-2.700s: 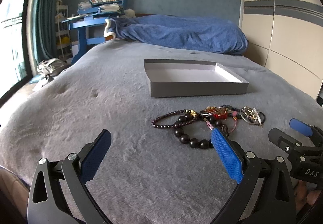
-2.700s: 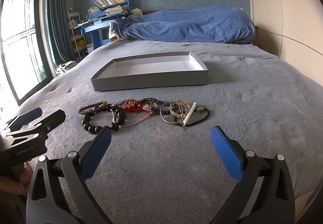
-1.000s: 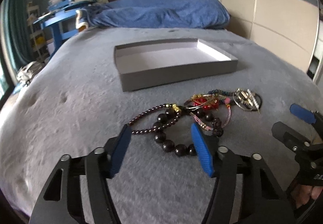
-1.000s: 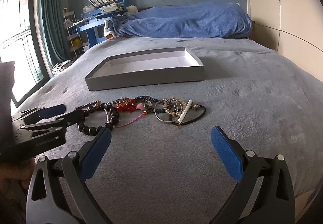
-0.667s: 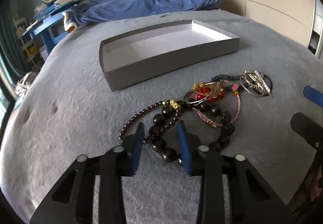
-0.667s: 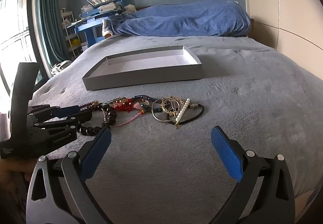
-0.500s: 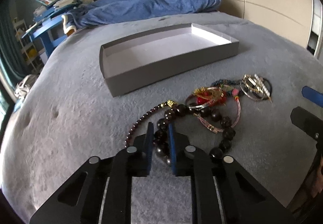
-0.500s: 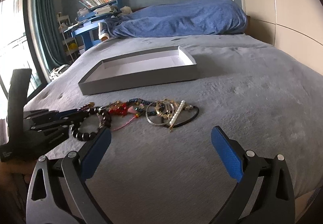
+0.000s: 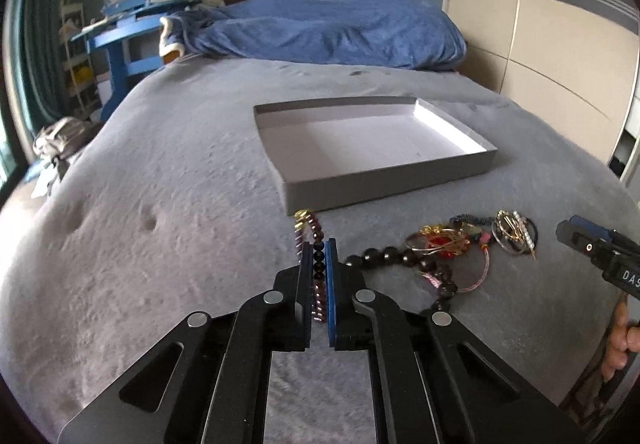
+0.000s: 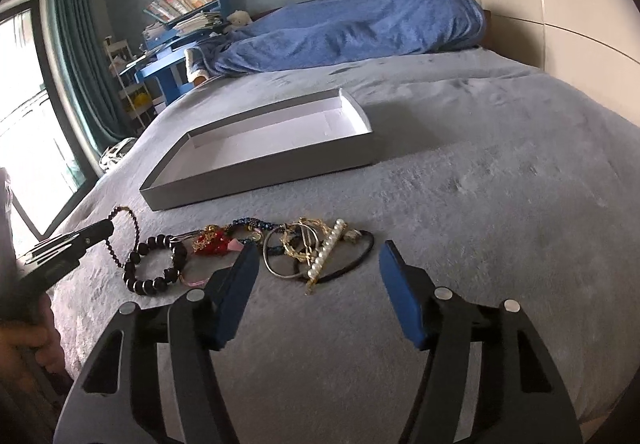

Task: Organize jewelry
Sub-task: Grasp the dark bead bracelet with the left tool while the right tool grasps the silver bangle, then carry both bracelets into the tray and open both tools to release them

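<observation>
My left gripper [image 9: 319, 246] is shut on a thin dark-red bead bracelet [image 9: 309, 231] with a gold charm and holds it lifted off the bed; it also shows in the right wrist view [image 10: 127, 232]. A large black bead bracelet [image 9: 400, 258] lies beside it [image 10: 154, 264]. A tangle of red, gold and blue jewelry [image 9: 444, 242] and a pearl hair clip with rings [image 10: 326, 250] lie on the grey bed. My right gripper [image 10: 316, 256] is open and hovers just before the pearl clip. The empty grey tray [image 9: 384, 186] lies beyond [image 10: 256, 180].
A blue duvet [image 9: 328, 30] is bunched at the head of the bed. A blue desk with books [image 9: 132, 28] stands at the far left. A wardrobe wall [image 9: 560, 36] runs along the right. A window and teal curtain [image 10: 76, 56] are at the left.
My left gripper closed on the thin bead bracelet and lifted it clear of the pile. My right gripper moved closer to the pearl clip, still open.
</observation>
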Demonstrator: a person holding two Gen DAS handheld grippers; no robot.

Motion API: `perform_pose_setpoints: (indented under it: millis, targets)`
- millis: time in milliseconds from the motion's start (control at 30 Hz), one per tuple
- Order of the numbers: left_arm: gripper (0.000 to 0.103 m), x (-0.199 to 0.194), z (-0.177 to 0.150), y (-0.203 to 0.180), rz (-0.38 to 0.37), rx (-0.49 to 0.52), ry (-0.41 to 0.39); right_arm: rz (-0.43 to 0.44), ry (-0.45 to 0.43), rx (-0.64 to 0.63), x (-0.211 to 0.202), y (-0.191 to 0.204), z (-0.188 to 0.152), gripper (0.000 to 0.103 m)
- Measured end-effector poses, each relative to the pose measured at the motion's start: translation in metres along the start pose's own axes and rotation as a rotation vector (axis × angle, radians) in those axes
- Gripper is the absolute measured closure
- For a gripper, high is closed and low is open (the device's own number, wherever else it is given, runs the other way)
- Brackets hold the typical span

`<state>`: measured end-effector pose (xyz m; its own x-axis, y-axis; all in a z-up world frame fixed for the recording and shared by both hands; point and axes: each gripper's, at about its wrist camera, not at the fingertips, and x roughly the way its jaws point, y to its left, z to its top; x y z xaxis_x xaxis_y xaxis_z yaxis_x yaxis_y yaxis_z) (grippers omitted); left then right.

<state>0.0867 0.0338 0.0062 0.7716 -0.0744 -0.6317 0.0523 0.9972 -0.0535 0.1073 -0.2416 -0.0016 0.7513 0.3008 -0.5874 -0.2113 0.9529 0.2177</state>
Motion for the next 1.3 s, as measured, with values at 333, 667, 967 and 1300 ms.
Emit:
perform_pose_setpoints:
  millis: [333,667,967,1300]
  targets:
    - [0.097,-0.002,-0.005,0.013,0.021,-0.032,0.006,0.001,0.061,-0.152,0.029,0.025,0.002,0.041]
    - [0.097,0.001,-0.007,0.025,0.023,-0.075,0.02,-0.041,0.125,-0.282,0.06,0.042,0.002,0.041]
    - [0.097,0.001,-0.008,0.026,0.022,-0.075,0.017,-0.052,0.142,-0.308,0.07,0.039,0.006,0.058]
    - [0.097,-0.011,-0.001,0.027,-0.009,-0.089,-0.028,0.097,0.021,-0.111,0.041,0.008,0.019,0.058]
